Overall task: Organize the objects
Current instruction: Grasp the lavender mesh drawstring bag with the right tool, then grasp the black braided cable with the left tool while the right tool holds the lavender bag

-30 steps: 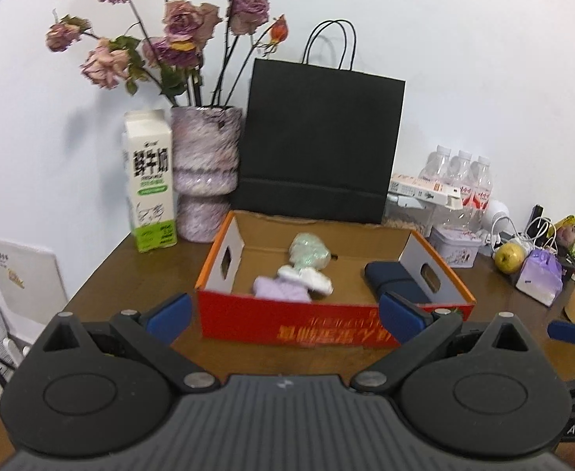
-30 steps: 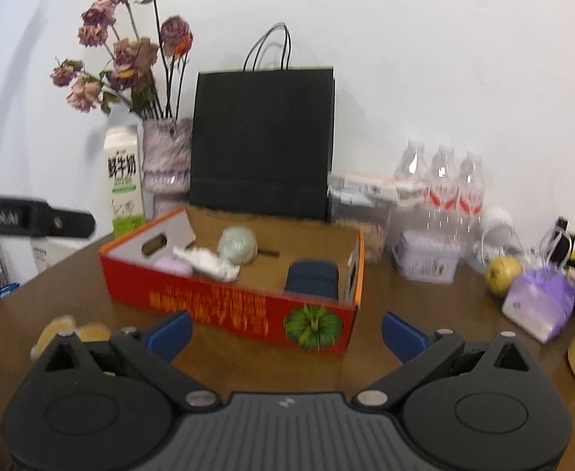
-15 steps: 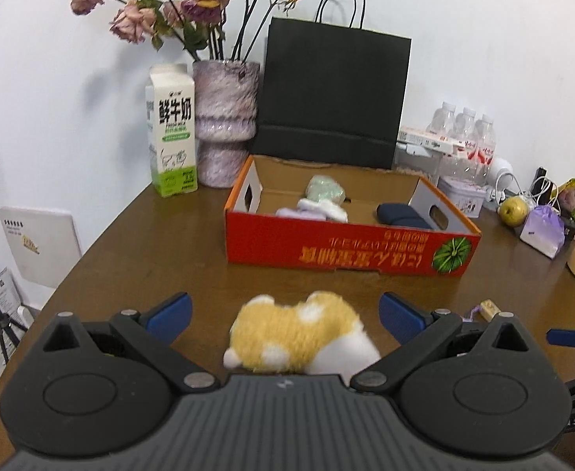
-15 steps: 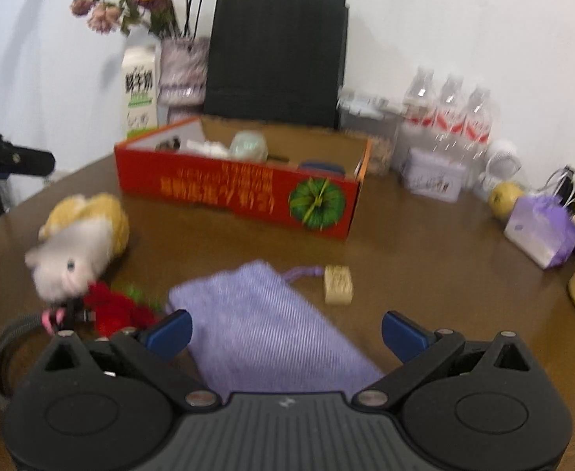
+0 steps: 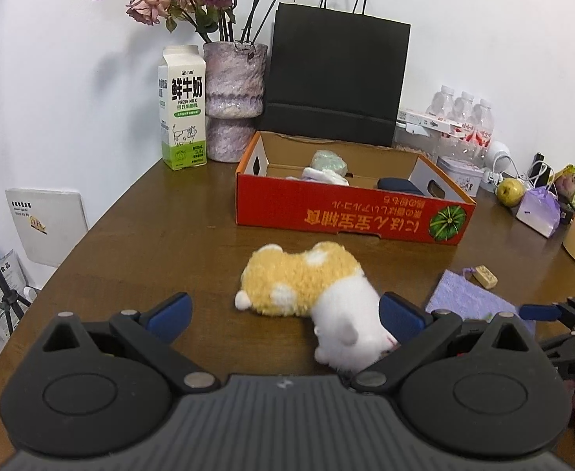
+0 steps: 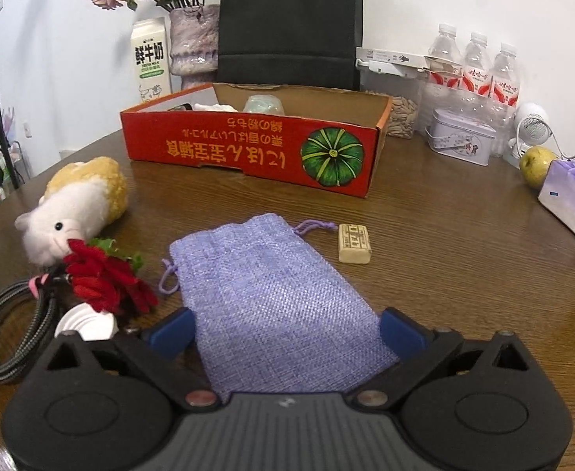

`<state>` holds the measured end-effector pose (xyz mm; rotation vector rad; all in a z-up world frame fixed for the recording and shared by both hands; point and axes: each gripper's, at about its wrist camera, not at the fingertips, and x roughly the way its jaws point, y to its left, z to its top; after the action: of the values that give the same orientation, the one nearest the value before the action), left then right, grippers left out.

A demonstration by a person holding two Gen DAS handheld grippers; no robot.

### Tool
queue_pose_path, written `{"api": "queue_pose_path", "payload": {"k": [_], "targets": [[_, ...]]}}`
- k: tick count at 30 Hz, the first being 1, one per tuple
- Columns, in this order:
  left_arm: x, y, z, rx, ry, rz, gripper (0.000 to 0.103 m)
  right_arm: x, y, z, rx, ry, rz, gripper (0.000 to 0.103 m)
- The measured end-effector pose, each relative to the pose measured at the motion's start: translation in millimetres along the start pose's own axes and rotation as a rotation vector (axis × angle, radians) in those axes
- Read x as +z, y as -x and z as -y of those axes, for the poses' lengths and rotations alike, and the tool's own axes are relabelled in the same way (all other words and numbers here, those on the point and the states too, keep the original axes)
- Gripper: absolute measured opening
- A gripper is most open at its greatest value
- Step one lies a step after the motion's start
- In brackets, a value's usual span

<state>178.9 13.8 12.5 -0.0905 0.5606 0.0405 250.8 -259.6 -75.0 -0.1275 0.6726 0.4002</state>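
Since a second ago both our grippers have dropped from facing the red box to hanging low over the table's near clutter, and the right jaws have just been closing in a little. Nearest us in the right wrist view, the right gripper (image 6: 285,331) straddles the near end of the purple drawstring pouch (image 6: 271,298); its blue pads stand at the pouch's two edges, wide apart, and we cannot see them pressing the cloth. The pouch lies flat on the wooden table (image 6: 464,235), its long axis running away from us and slightly left, with the drawstring mouth at the far end. Just beyond that mouth sits a small beige block (image 6: 354,244). To the left lie a coiled black cable (image 6: 12,337), a white disc (image 6: 85,324) and a red felt flower (image 6: 104,280), which touches the snout of the plush hamster (image 6: 77,202).

In the left wrist view, the left gripper (image 5: 285,314) tilts downward, its jaws wide and holding nothing. The hamster (image 5: 307,290) lies between the pads, its white head against the right-hand one, its orange back pointing away and to the left.

Farther off, the red box (image 5: 350,212) holds a few small items. Behind it stand a milk carton (image 5: 182,108), a vase (image 5: 234,98) of dried roses and a black paper bag (image 5: 336,78).
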Motion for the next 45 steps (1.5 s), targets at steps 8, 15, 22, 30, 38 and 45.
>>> {"api": "queue_pose_path", "payload": {"k": [8, 15, 22, 30, 38, 45], "targets": [[-13.7, 11.1, 0.2, -0.006, -0.005, -0.022, 0.103, -9.9, 21.3, -2.2, 0.004, -0.019, 0.043, 0.008], [-28.3, 17.2, 8.3, -0.047, -0.040, -0.059, 0.103, -23.5, 46.3, -7.6, -0.022, -0.045, 0.108, 0.004], [-41.1, 7.4, 34.4, -0.143, -0.100, -0.163, 0.103, -32.2, 70.4, -23.3, -0.099, 0.014, 0.218, 0.004], [-49.4, -13.4, 57.1, -0.149, -0.124, -0.239, 0.103, -39.8, 86.8, -29.1, -0.114, 0.021, 0.276, 0.004], [-60.9, -29.1, 66.2, -0.075, -0.174, -0.226, 0.103, -43.4, 93.5, -31.8, -0.115, 0.026, 0.301, 0.004], [-67.6, -24.8, 63.9, -0.060, -0.155, -0.195, 0.102, -44.8, 95.5, -32.1, -0.109, 0.035, 0.311, 0.004]]}}
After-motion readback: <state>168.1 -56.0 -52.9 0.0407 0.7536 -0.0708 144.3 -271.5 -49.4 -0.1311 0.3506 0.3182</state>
